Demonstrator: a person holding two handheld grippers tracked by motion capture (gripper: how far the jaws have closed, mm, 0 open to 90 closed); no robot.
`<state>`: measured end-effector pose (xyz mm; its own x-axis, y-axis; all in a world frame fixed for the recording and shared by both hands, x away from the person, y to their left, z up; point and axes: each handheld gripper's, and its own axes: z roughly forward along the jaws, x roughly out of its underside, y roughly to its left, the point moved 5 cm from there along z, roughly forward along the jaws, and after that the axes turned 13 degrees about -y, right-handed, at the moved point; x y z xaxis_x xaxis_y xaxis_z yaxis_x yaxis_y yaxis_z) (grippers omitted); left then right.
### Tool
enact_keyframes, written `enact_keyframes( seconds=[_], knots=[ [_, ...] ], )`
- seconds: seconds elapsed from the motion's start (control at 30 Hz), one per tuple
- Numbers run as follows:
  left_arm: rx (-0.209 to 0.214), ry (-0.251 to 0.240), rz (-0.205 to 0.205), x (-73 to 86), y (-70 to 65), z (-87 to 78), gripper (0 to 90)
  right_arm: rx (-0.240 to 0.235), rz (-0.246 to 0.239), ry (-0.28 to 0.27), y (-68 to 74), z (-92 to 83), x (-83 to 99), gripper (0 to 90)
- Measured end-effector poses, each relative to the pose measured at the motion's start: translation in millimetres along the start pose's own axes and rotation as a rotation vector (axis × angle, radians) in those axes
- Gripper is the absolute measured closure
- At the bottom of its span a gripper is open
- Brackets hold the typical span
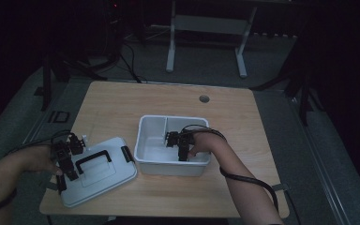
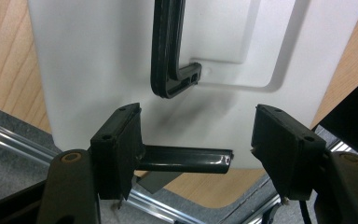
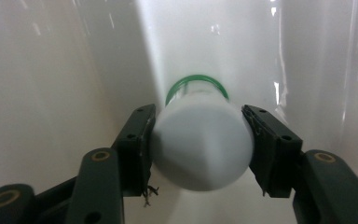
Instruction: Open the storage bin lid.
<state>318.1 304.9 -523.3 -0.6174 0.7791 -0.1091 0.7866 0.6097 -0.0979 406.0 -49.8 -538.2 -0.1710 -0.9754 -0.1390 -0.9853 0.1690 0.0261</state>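
A white bin (image 1: 143, 123) with a divider stands at the middle of the wooden table. My right gripper (image 1: 182, 151) reaches down inside it. In the right gripper view its jaws press both sides of a white cylindrical bottle (image 3: 200, 149) with a green ring (image 3: 196, 80) at its far end, so the right gripper (image 3: 198, 140) is shut on it. The bin's white lid (image 1: 110, 177) lies flat to the left, black handle (image 1: 93, 158) up. My left gripper (image 1: 67, 165) is over the lid's left edge. It (image 2: 198, 140) stands open around a black latch (image 2: 186, 161) at the lid's edge (image 2: 98, 70).
A round cable hole (image 1: 204, 99) sits near the table's far edge. Beyond the table stand the white legs of another desk (image 1: 171, 47), with cables on the grey floor. Black cables trail from both grippers across the table's front.
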Motion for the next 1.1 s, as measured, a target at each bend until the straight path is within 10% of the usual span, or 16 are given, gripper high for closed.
enact_keyframes(
  seconds=[1.1],
  knots=[
    [-0.007,-0.002,0.014,-4.9,-2.1,-2.8,33.0,0.092,-0.043,-0.129,9.3,-121.1,37.5,36.3]
  ],
)
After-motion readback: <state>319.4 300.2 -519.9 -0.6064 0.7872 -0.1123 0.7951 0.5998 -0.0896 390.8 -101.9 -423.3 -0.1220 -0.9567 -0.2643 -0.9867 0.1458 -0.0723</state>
